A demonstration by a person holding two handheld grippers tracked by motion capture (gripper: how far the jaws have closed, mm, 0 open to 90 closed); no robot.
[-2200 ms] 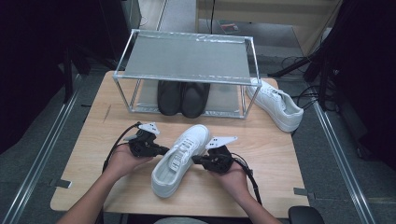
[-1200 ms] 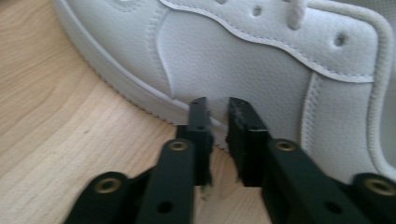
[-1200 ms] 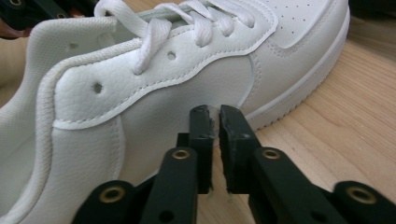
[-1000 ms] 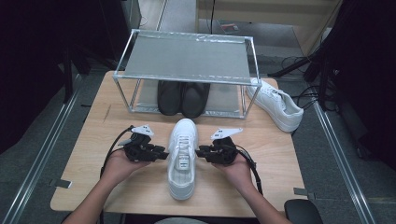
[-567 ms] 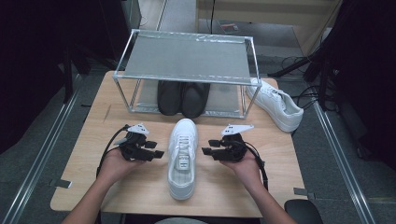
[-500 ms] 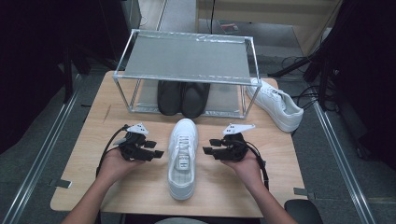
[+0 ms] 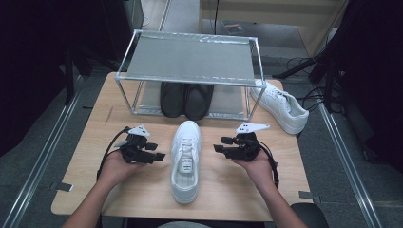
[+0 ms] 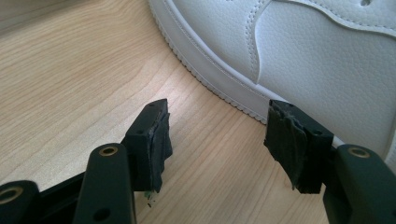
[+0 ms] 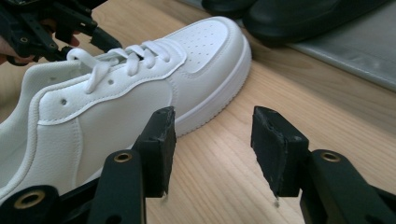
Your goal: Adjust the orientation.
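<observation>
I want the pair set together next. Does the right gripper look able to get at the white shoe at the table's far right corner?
Probably yes: the right gripper is open and empty, and bare table lies between it and the far shoe; the rack stands just beside it.

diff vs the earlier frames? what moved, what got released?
The white sneaker was turned from a slant to point straight at the rack, then let go. Both jaws have just been opening, nothing between them; left gripper and right gripper backed off to either side. Unchanged: black shoes under the rack, second white sneaker at its right.
</observation>
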